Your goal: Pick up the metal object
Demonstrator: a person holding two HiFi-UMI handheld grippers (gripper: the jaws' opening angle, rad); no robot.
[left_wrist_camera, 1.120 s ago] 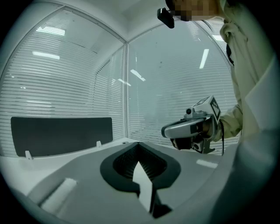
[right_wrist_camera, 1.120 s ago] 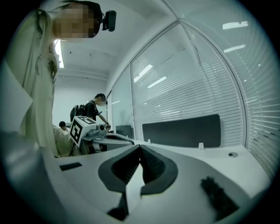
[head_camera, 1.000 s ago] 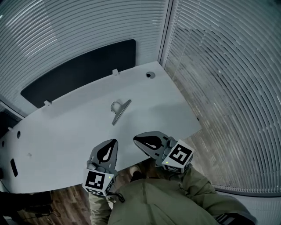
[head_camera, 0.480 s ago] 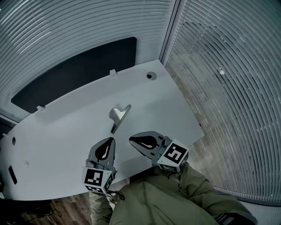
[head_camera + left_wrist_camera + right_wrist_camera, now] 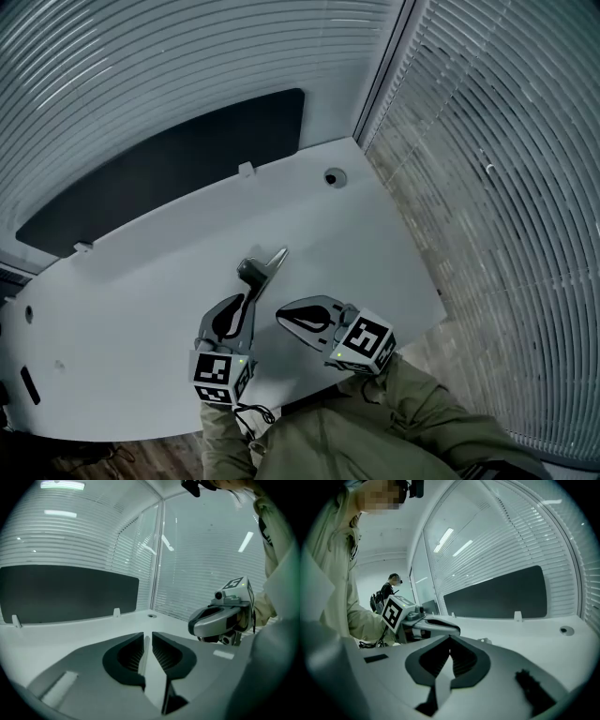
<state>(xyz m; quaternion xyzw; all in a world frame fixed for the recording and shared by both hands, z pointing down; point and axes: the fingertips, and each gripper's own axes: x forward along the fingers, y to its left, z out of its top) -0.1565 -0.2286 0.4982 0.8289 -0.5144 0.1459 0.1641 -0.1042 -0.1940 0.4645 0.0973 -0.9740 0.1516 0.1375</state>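
The metal object [image 5: 262,270], a shiny clamp-like piece with a long flat handle, lies on the white desk [image 5: 141,281] in the head view. My left gripper [image 5: 246,302] has its tips right at the object's near end; whether they touch it I cannot tell. Its jaws are opening, and the left gripper view shows a narrow gap [image 5: 148,639] with nothing between them. My right gripper [image 5: 282,313] hovers just right of it, jaws shut and empty [image 5: 450,641]. A small part of the metal object [image 5: 484,641] peeks over the right jaw.
A black panel [image 5: 169,159] stands along the desk's back edge, with a round cable hole [image 5: 330,177] at the far right corner. Slatted blinds line both walls. The desk's right edge [image 5: 427,281] drops to the floor. A person [image 5: 389,590] stands far behind.
Both grippers have moved forward over the desk toward the metal object. The left gripper's tips, well short of it a second ago, now reach its near end.
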